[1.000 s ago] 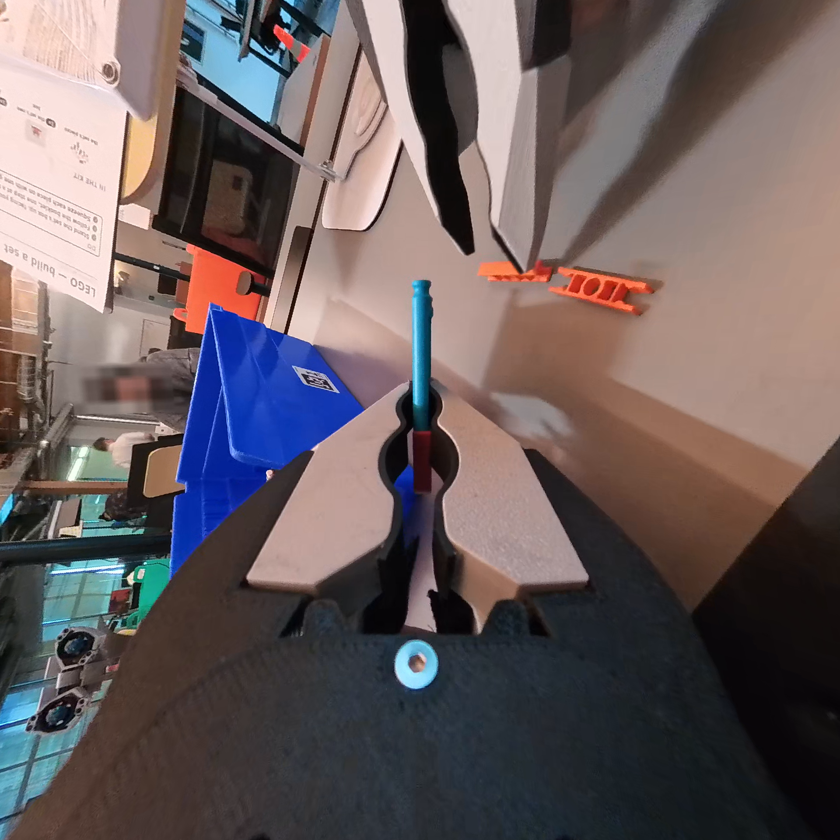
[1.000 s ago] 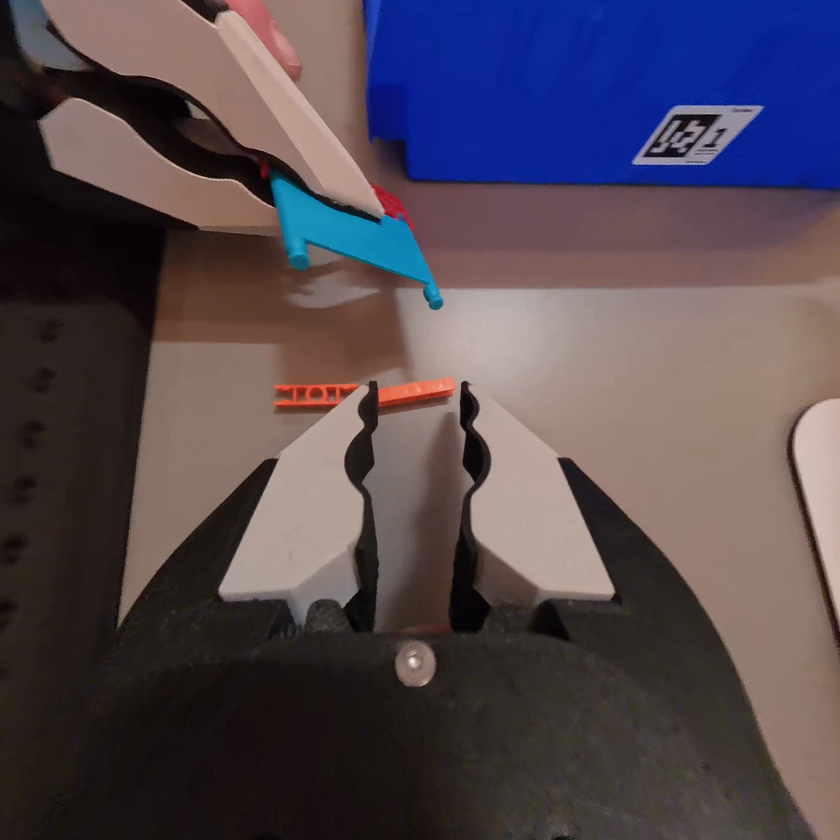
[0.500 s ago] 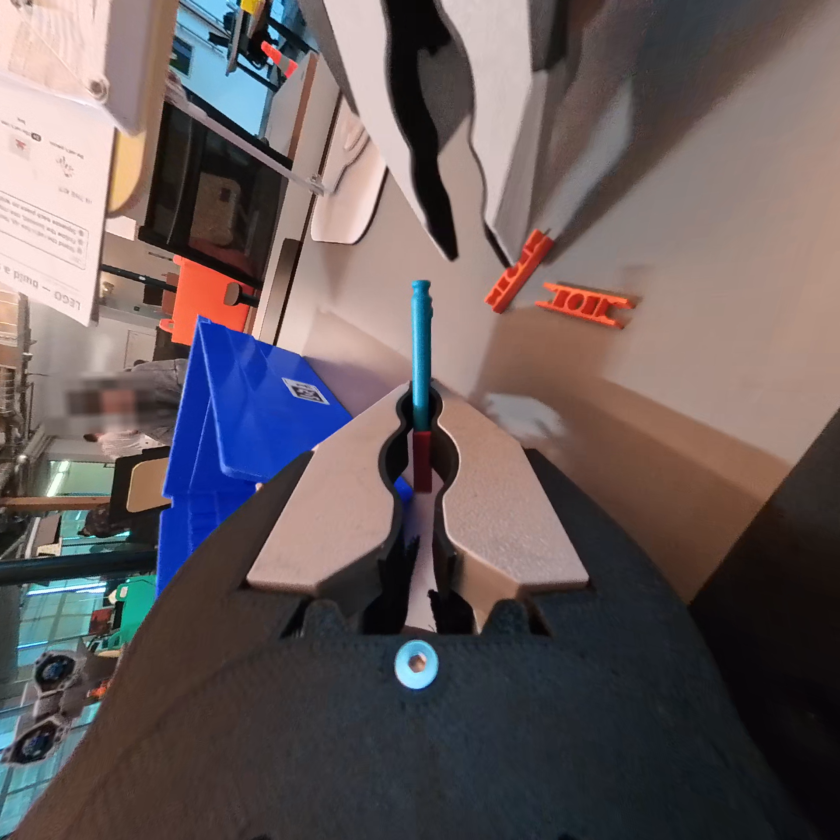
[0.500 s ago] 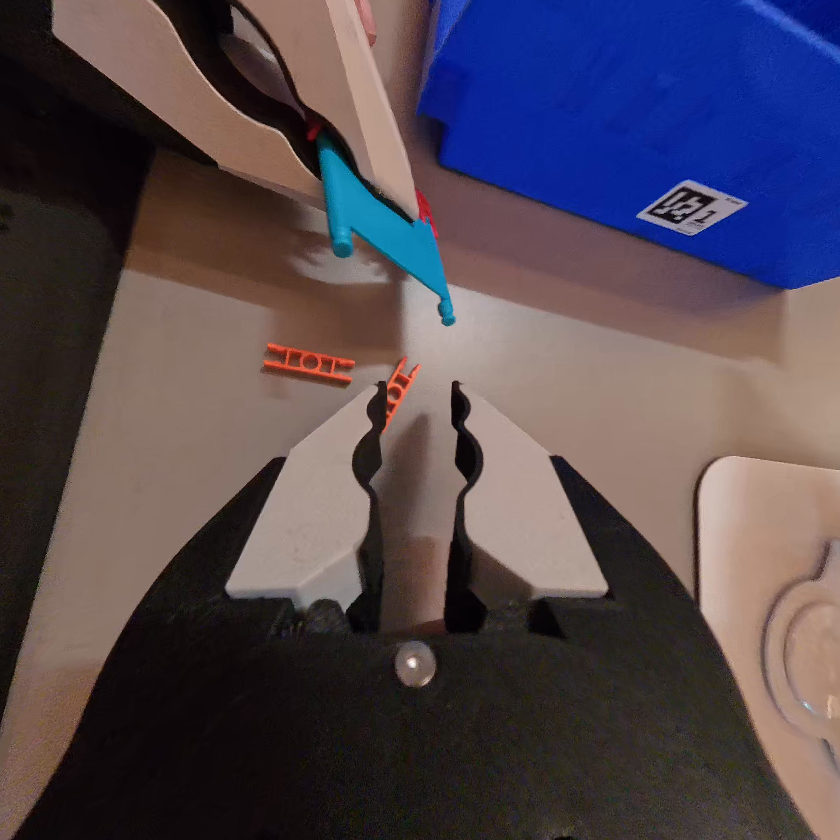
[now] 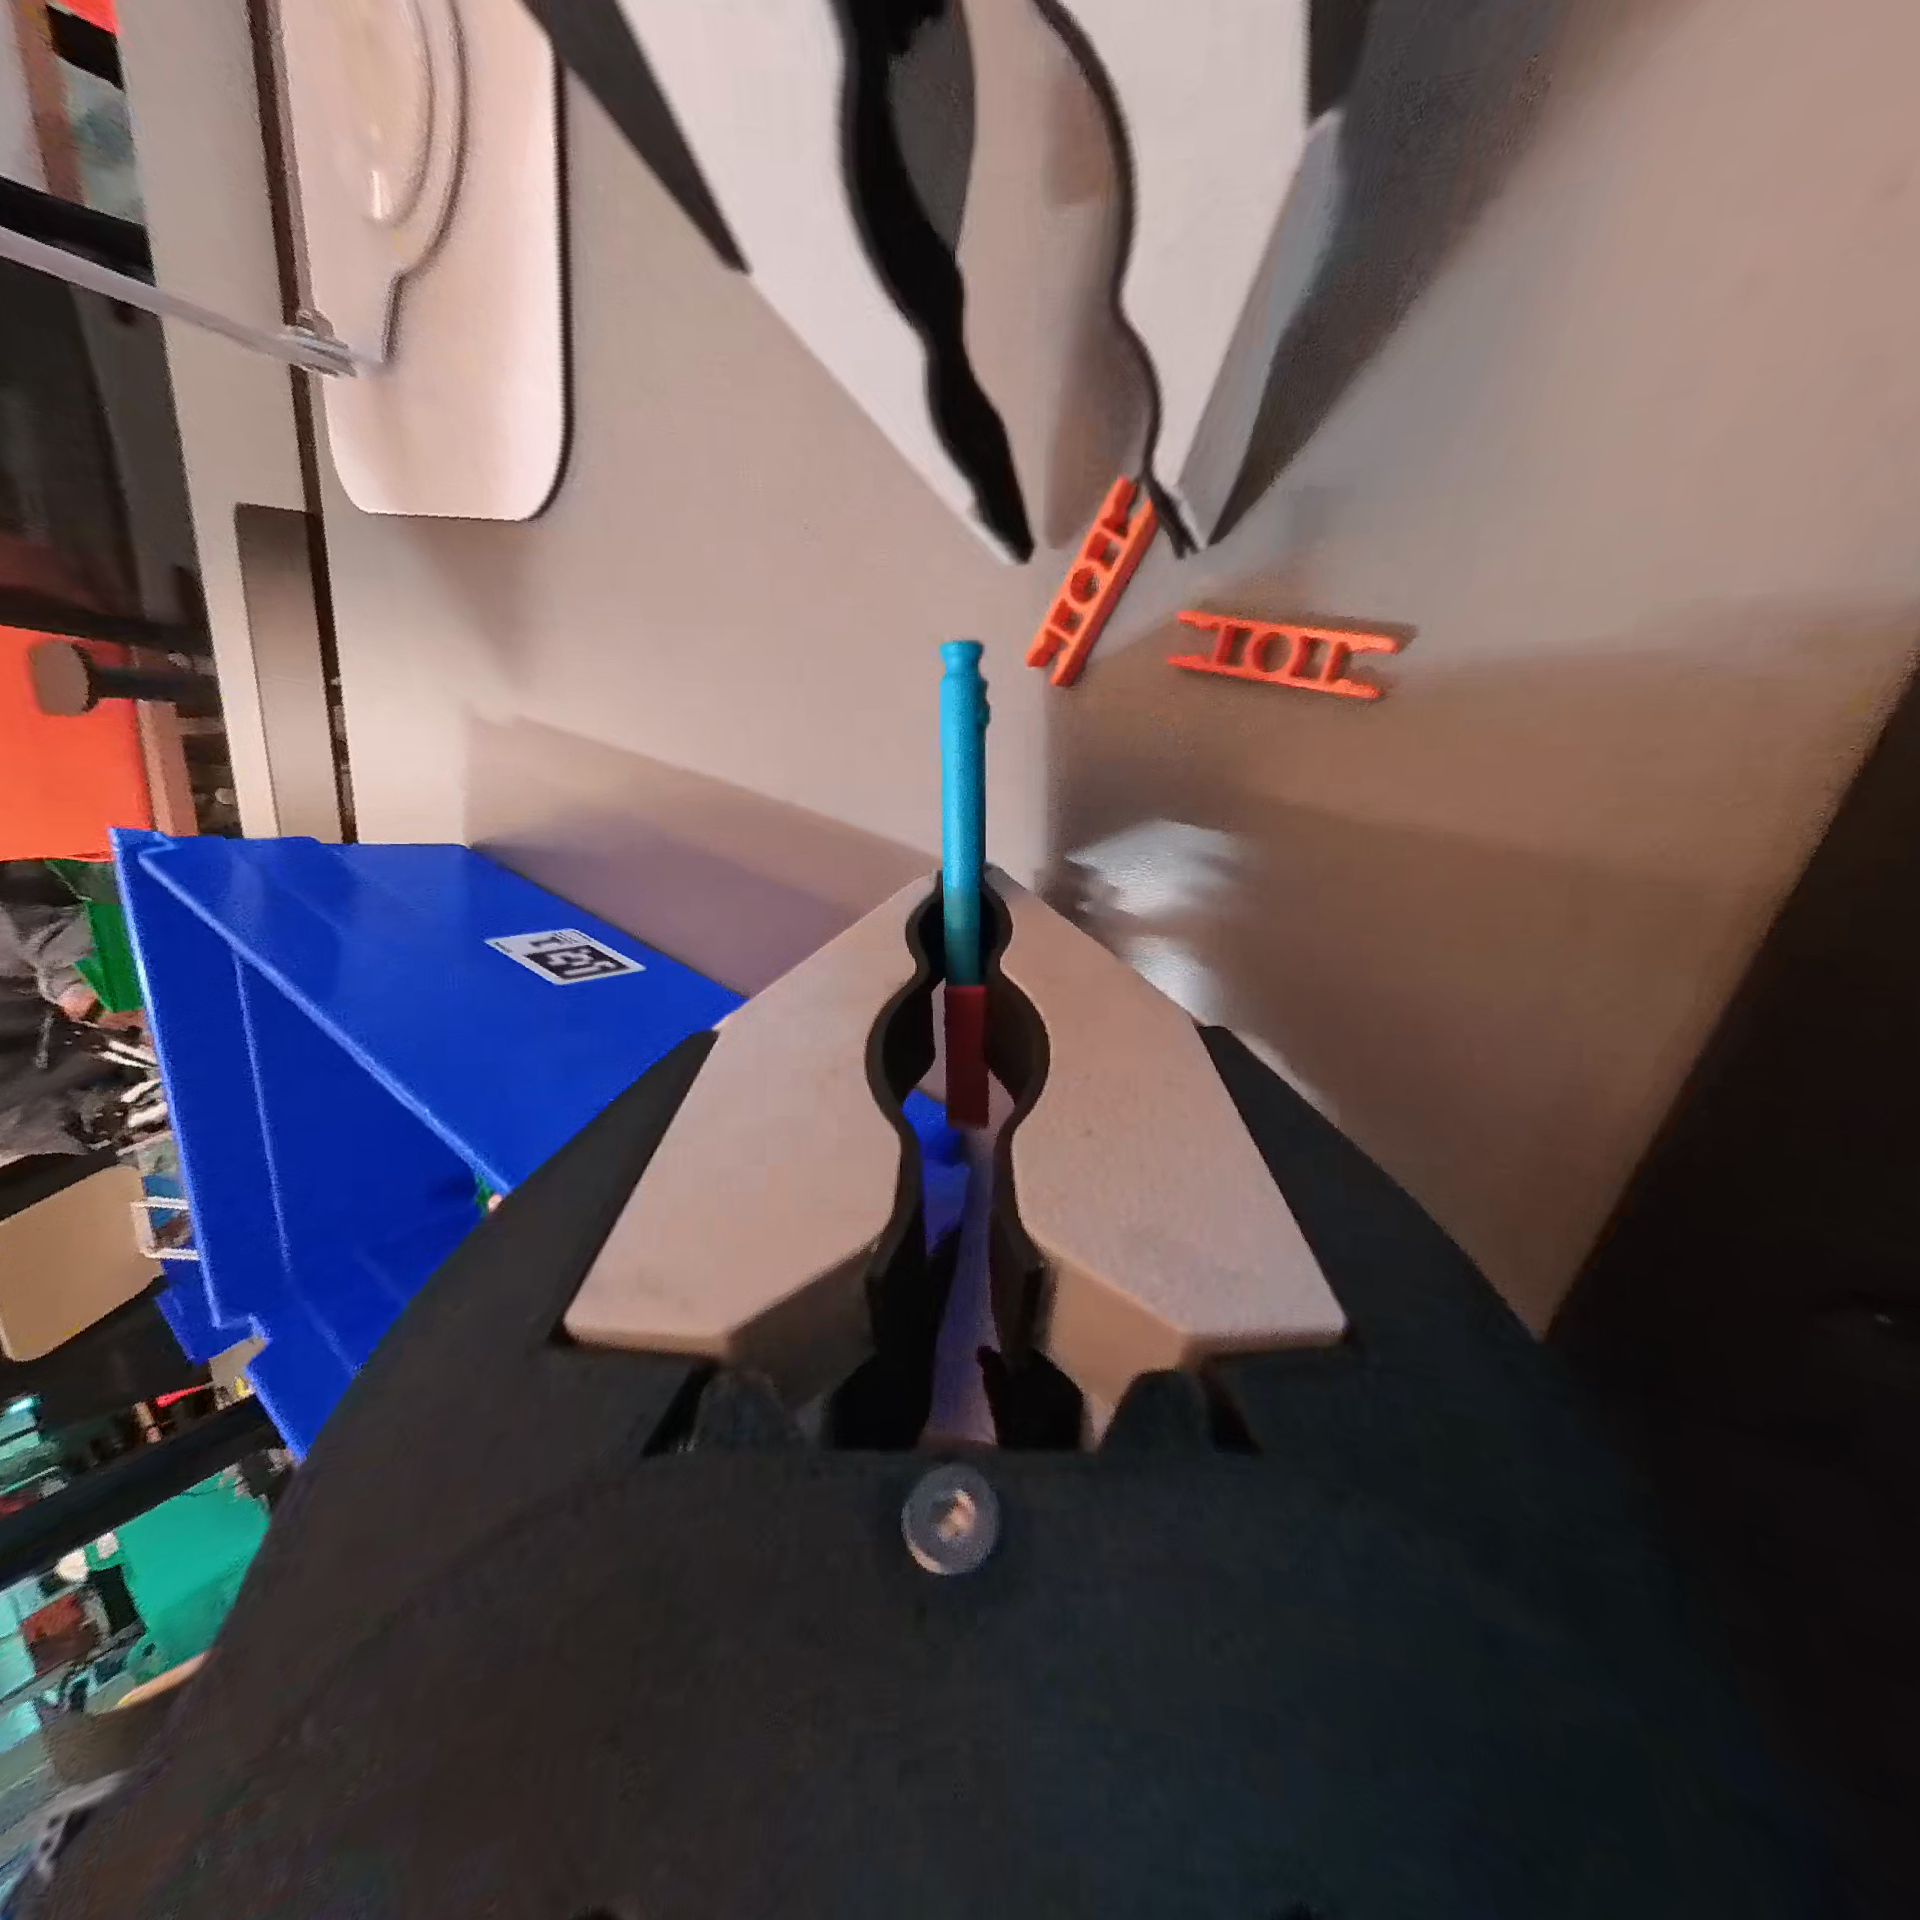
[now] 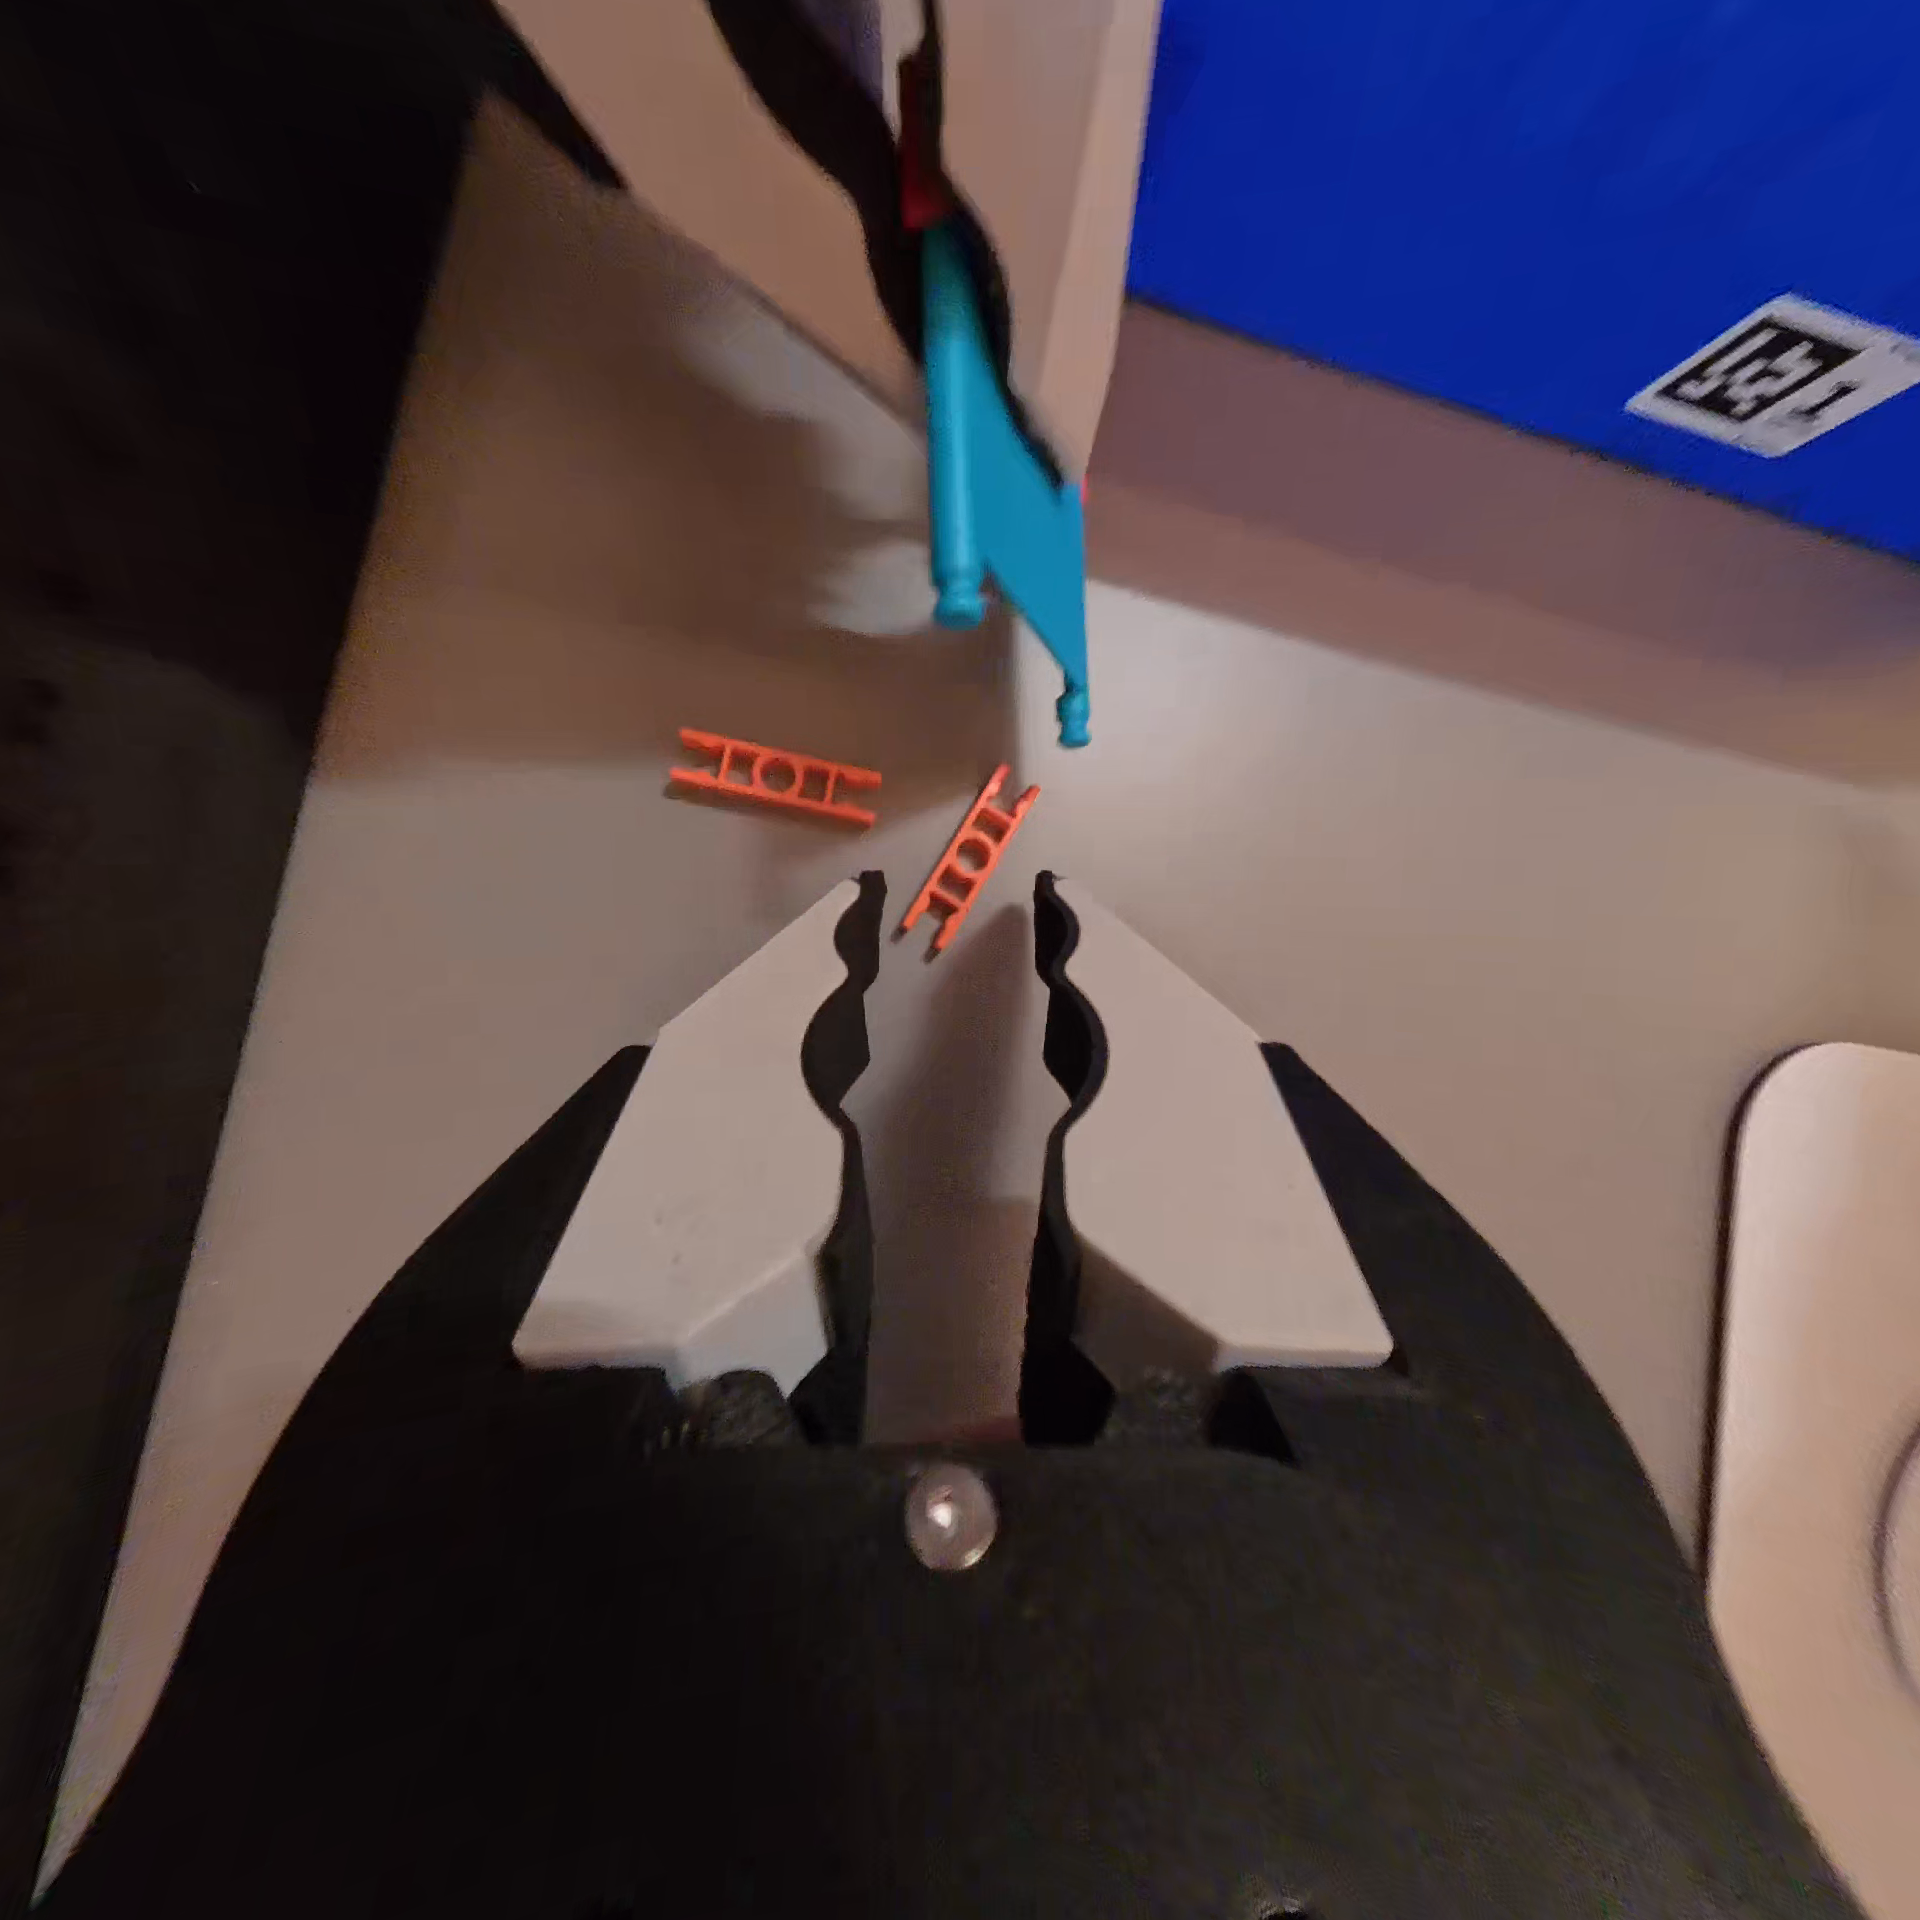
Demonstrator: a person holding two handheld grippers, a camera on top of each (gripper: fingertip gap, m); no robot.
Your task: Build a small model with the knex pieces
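My left gripper (image 5: 961, 899) is shut on a flat teal piece (image 5: 961, 769) with a small red piece (image 5: 966, 1049) behind it, and holds them above the beige table. In the right wrist view the teal piece (image 6: 1003, 509) hangs point-down from the left gripper (image 6: 997, 416). My right gripper (image 6: 958, 883) is open and low over the table. A small orange ladder-shaped piece (image 6: 971, 857) lies tilted just ahead of and between its fingertips. A second orange piece (image 6: 774, 777) lies to the left. Both orange pieces also show in the left wrist view (image 5: 1091, 582) (image 5: 1283, 655), with the right gripper (image 5: 1101, 540) above the nearer one.
A blue bin (image 6: 1507, 208) with a square marker label stands beyond the pieces; it also shows in the left wrist view (image 5: 416, 1018). A white tray (image 6: 1829, 1351) lies at the right. A black mat (image 6: 156, 520) borders the table at the left. Left tips to right tips: about 6 cm.
The nearer orange piece has turned from lying crosswise to pointing lengthwise between my right fingertips. The right gripper has swung round toward the left gripper. The left gripper keeps hold of the teal piece.
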